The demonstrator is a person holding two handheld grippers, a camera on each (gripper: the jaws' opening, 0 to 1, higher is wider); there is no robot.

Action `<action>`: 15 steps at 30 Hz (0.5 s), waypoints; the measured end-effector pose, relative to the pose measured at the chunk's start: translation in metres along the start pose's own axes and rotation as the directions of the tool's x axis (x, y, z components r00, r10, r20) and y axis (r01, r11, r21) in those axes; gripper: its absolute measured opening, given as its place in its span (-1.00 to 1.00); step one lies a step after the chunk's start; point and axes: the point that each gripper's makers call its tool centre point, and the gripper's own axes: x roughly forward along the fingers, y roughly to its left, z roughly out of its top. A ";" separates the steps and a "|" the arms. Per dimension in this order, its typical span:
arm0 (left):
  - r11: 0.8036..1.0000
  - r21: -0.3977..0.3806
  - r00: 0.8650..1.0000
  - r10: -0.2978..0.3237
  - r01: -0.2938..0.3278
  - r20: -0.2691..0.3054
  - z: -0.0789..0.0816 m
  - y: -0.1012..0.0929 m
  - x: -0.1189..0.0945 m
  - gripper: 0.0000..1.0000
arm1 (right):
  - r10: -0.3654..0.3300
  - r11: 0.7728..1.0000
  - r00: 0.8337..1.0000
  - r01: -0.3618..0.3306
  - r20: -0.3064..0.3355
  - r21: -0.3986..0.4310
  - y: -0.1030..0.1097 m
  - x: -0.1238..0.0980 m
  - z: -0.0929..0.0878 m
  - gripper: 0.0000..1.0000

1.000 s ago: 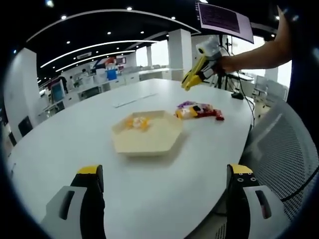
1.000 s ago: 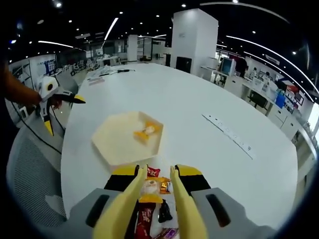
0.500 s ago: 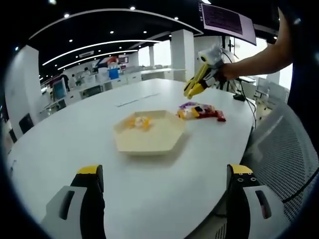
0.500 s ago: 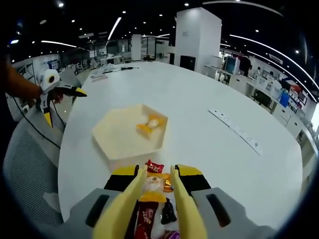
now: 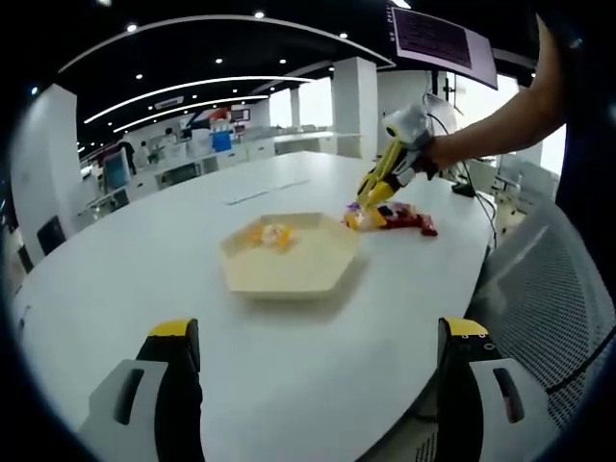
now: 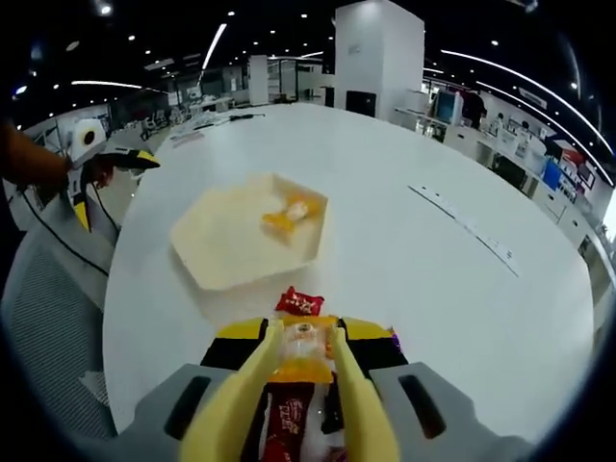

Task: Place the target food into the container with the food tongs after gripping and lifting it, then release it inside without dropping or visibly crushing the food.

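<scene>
Currently the left gripper [image 5: 313, 385] hangs over the near edge of the white table [image 5: 144, 260], jaws spread wide with nothing between them. Right gripper [image 6: 303, 371] carries yellow food tongs [image 6: 289, 404]; the tong arms are pinched narrow on an orange-wrapped snack [image 6: 302, 350], down at the pile of wrapped snacks [image 5: 385, 214] near the table's right edge. Red packet [image 6: 300, 302] lies just ahead of the tong tips. Hexagonal beige tray [image 5: 289, 260] sits mid-table, left of the pile and apart from it, with one yellow snack [image 5: 267, 234] inside at its far side.
</scene>
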 end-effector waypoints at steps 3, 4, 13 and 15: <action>1.000 -0.002 1.000 0.000 0.000 0.000 0.000 0.000 0.000 0.99 | 0.008 1.000 1.000 -0.008 -0.016 0.000 0.004 0.005 -0.004 -0.44; 1.000 -0.005 1.000 -0.001 0.001 -0.001 0.000 0.000 0.000 0.99 | 0.007 1.000 1.000 -0.007 -0.022 -0.002 0.004 0.008 -0.006 -0.44; 1.000 -0.010 1.000 -0.001 0.001 -0.001 0.000 0.000 0.000 0.99 | 0.015 1.000 0.998 -0.015 -0.061 -0.003 0.010 0.017 -0.013 -0.43; 1.000 -0.012 1.000 -0.001 0.001 0.000 0.000 0.000 0.000 0.99 | 0.019 1.000 0.997 -0.019 -0.071 -0.001 0.012 0.019 -0.014 -0.43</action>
